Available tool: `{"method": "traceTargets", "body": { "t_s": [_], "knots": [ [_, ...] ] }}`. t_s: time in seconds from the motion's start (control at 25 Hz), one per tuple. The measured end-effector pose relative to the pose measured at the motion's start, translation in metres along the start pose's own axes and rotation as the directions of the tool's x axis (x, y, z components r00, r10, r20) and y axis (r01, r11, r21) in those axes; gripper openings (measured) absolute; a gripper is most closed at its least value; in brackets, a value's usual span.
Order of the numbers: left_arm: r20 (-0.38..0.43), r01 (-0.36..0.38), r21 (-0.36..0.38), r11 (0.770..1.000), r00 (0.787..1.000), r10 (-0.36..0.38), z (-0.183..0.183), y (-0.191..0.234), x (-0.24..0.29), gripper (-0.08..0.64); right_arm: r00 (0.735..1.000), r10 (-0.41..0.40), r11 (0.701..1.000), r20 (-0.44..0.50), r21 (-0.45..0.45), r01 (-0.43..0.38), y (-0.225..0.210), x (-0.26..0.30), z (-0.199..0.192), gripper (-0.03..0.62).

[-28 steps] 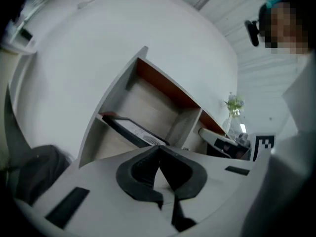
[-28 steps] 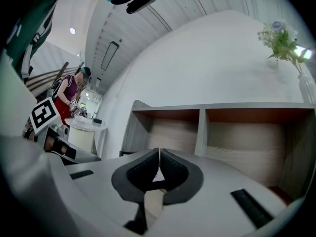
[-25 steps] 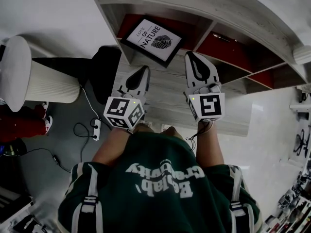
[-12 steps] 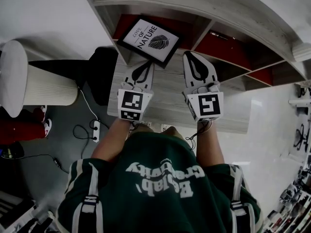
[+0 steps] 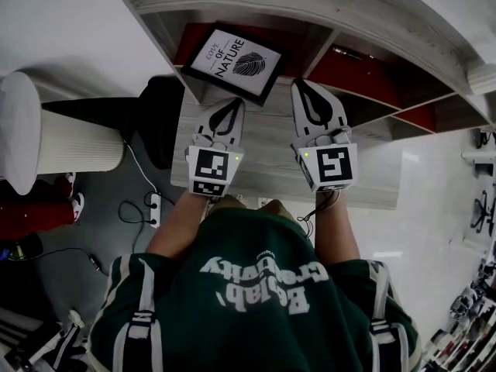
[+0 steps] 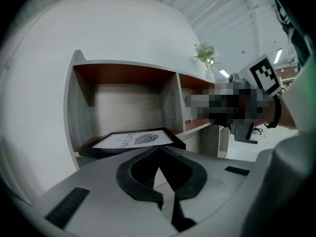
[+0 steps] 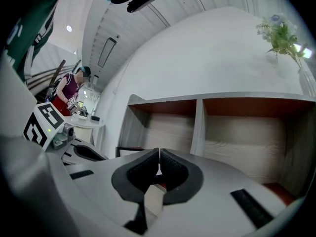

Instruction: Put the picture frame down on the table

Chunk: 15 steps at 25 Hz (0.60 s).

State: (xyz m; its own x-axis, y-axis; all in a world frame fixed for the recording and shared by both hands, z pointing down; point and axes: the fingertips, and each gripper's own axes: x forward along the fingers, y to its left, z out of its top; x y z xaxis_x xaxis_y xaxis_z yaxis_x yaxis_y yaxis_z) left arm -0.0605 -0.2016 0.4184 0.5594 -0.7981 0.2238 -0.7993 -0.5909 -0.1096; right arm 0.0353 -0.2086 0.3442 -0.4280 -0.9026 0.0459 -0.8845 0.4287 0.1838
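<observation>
The picture frame (image 5: 232,63) lay in the left cubby of the shelf (image 5: 325,10), long side running crosswise, straight ahead of the left gripper (image 5: 229,108), which was pinched together on nothing. The right gripper (image 5: 308,91), jaws also together and empty, sat further off, so the left looked nearer.

The picture frame (image 5: 232,62) lies in the left compartment of the shelf unit (image 5: 310,6) on the wooden table (image 5: 267,149).
</observation>
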Motion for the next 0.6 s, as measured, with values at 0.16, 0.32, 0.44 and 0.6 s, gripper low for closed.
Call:
{"method": "traceTargets", "body": {
  "t_s": [0.16,0.32,0.44,0.6],
  "knots": [
    [-0.005,0.011,-0.003,1.0,1.0,-0.011,-0.003,-0.003,0.011,0.018,1.0,0.003,1.0,-0.001,0.001,-0.003,-0.001,0.004,-0.004,0.035],
    [0.002,0.027,0.0,1.0,1.0,-0.027,0.004,-0.005,0.023,0.018,1.0,0.005,1.0,-0.009,0.002,-0.005,0.0,0.007,-0.007,0.035],
    [0.005,0.032,0.013,0.999,0.999,-0.032,0.007,-0.004,0.034,0.018,1.0,0.013,1.0,-0.027,-0.005,-0.013,0.001,0.01,-0.011,0.035],
    [0.002,0.029,0.023,0.999,1.0,-0.029,0.009,0.0,0.05,0.018,1.0,0.012,1.0,-0.003,-0.01,-0.012,-0.003,0.015,-0.009,0.035]
  ]
}}
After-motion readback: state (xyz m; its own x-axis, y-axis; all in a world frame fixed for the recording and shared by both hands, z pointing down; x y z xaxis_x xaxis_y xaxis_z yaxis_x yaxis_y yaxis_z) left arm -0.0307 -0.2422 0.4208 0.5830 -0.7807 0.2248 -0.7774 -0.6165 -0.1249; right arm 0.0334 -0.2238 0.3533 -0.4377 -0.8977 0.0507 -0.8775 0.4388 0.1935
